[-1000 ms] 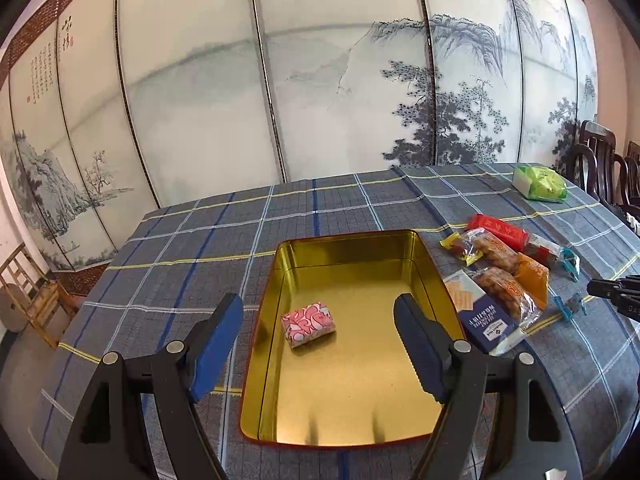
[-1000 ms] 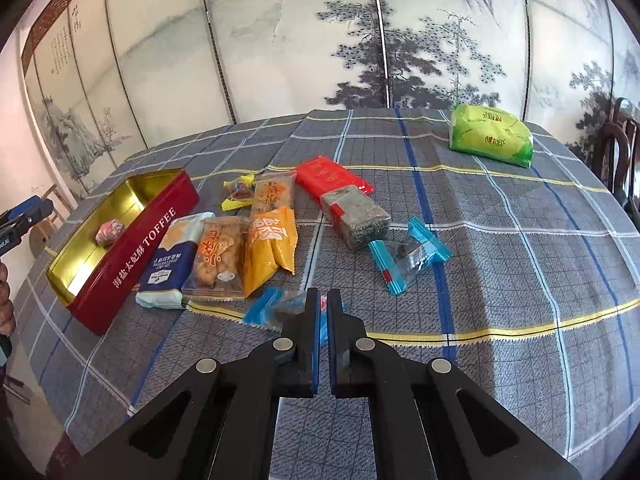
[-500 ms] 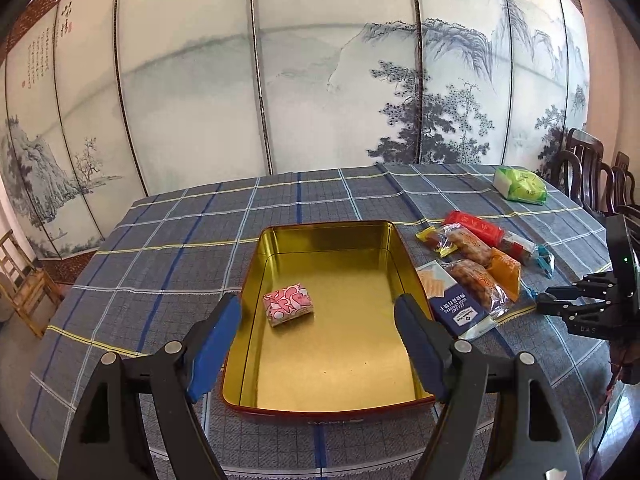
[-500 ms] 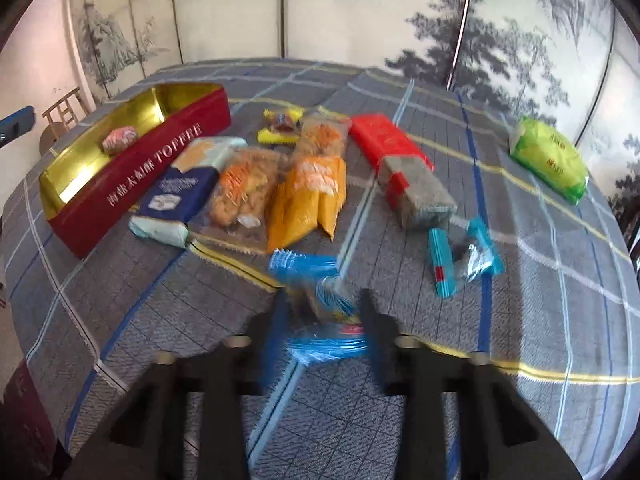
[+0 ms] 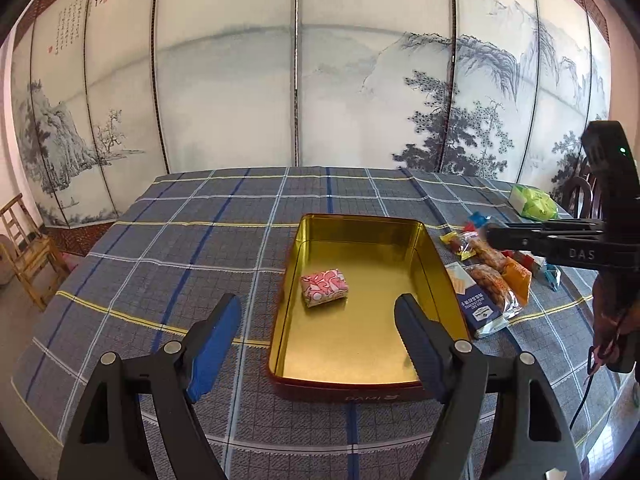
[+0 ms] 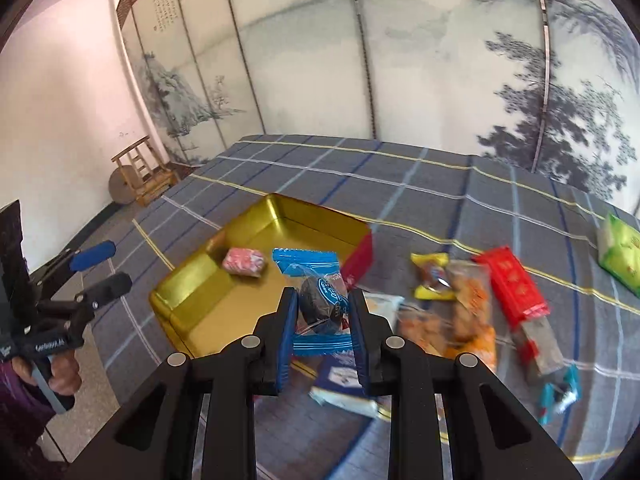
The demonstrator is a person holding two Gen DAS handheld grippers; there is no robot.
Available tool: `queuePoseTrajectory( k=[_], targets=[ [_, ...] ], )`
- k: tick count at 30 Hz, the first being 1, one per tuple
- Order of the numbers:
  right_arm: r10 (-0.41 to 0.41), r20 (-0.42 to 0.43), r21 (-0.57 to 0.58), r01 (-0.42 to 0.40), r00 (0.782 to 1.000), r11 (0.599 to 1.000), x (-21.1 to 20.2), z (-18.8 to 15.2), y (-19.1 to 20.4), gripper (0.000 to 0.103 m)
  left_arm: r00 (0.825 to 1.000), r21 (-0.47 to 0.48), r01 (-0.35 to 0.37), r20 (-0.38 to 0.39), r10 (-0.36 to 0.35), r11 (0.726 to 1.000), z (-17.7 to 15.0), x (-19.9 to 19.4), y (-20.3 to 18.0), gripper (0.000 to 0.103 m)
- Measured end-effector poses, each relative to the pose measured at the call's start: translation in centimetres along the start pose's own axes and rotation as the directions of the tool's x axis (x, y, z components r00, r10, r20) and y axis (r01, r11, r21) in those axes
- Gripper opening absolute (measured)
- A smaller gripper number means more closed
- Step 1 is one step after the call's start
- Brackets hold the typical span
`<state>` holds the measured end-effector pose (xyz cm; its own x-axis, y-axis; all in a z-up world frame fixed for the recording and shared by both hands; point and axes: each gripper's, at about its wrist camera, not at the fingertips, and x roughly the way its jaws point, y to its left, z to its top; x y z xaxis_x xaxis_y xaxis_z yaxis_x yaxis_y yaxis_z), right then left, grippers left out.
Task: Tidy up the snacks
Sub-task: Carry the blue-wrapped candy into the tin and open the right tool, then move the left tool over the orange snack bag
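Note:
A gold-lined red tin (image 5: 432,272) (image 6: 192,300) lies open on the plaid tablecloth with one pink wrapped snack (image 5: 324,288) (image 6: 244,261) inside. My right gripper (image 6: 323,312) is shut on a blue-ended candy with a dark centre (image 6: 320,300) and holds it in the air beside the tin's near right corner. My left gripper (image 5: 318,332) is open and empty, above the tin's near left edge. Loose snacks lie right of the tin: a navy packet (image 5: 478,306), clear cookie packs (image 5: 490,280) (image 6: 464,312), a red bar (image 6: 516,284).
A green packet (image 5: 534,206) (image 6: 622,252) lies at the table's far right. A second blue candy (image 6: 560,392) lies near the front right. A yellow candy (image 6: 434,276) sits behind the cookies. Wooden chairs stand off the table's left (image 5: 28,256) and right. A painted screen backs the table.
My right gripper has picked up the blue candy from the cloth, lifted it and swung left toward the tin. My left gripper has drawn back from the tin, still open.

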<state>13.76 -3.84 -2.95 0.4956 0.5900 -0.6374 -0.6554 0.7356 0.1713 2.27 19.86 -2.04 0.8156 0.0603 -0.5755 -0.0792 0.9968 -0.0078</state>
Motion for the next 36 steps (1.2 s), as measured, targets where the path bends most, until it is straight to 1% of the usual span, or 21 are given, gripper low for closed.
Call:
queuePoseTrajectory(
  k=[3,7,10,15,17,21,23,25,28,32,36],
  targets=[
    [0.013,-0.046,-0.013,-0.013,0.999,1.0,3.7,1.1,2.2,0.027,0.999,-0.008,-0.025,-0.022,0.025,1.0,-0.2,0.2,1.0,0.076],
    [-0.012,-0.109,-0.015,0.011,0.994,1.0,7.7,1.3,3.5,0.027,0.998,-0.021,-0.052,-0.047,0.051,0.998,-0.6,0.6,2.0,0.076],
    [-0.02,-0.141,0.014,0.022,0.99,1.0,9.5,1.4,3.2,0.027,0.996,-0.025,-0.076,-0.058,0.075,0.997,-0.9,0.8,2.7,0.078],
    [-0.041,-0.138,0.04,0.047,0.99,0.998,10.5,2.0,3.0,0.028,0.993,-0.036,-0.097,-0.078,0.094,0.995,-1.2,1.1,3.3,0.078],
    [-0.051,-0.129,0.047,0.057,0.99,0.997,10.6,2.3,2.9,0.028,0.992,-0.036,-0.101,-0.079,0.098,0.994,-1.2,1.2,3.4,0.078],
    [-0.045,-0.099,0.075,0.052,0.994,0.996,10.2,2.8,2.7,0.029,0.991,-0.027,-0.111,-0.074,0.109,0.993,-1.2,1.1,3.2,0.078],
    [-0.026,-0.072,0.089,0.032,0.997,0.995,9.6,2.9,2.6,0.029,0.991,-0.021,-0.116,-0.068,0.114,0.993,-1.1,1.0,3.0,0.078],
    [-0.027,-0.055,0.093,0.033,0.998,0.995,9.1,3.0,2.5,0.029,0.99,-0.017,-0.12,-0.07,0.119,0.993,-1.1,1.1,2.8,0.078],
    [0.0,-0.019,0.113,0.002,1.0,0.994,7.8,2.8,2.3,0.029,0.991,-0.013,-0.12,-0.065,0.119,0.993,-1.0,1.0,2.5,0.078],
    [0.006,0.034,0.105,-0.01,0.999,0.994,5.3,1.7,2.1,0.029,0.991,-0.004,-0.121,-0.062,0.121,0.993,-0.9,0.9,2.1,0.078],
    [-0.008,0.061,0.108,0.001,0.998,0.994,3.0,-0.4,1.2,0.029,0.991,0.014,-0.118,-0.056,0.118,0.993,-0.7,0.7,1.2,0.078]
  ],
)
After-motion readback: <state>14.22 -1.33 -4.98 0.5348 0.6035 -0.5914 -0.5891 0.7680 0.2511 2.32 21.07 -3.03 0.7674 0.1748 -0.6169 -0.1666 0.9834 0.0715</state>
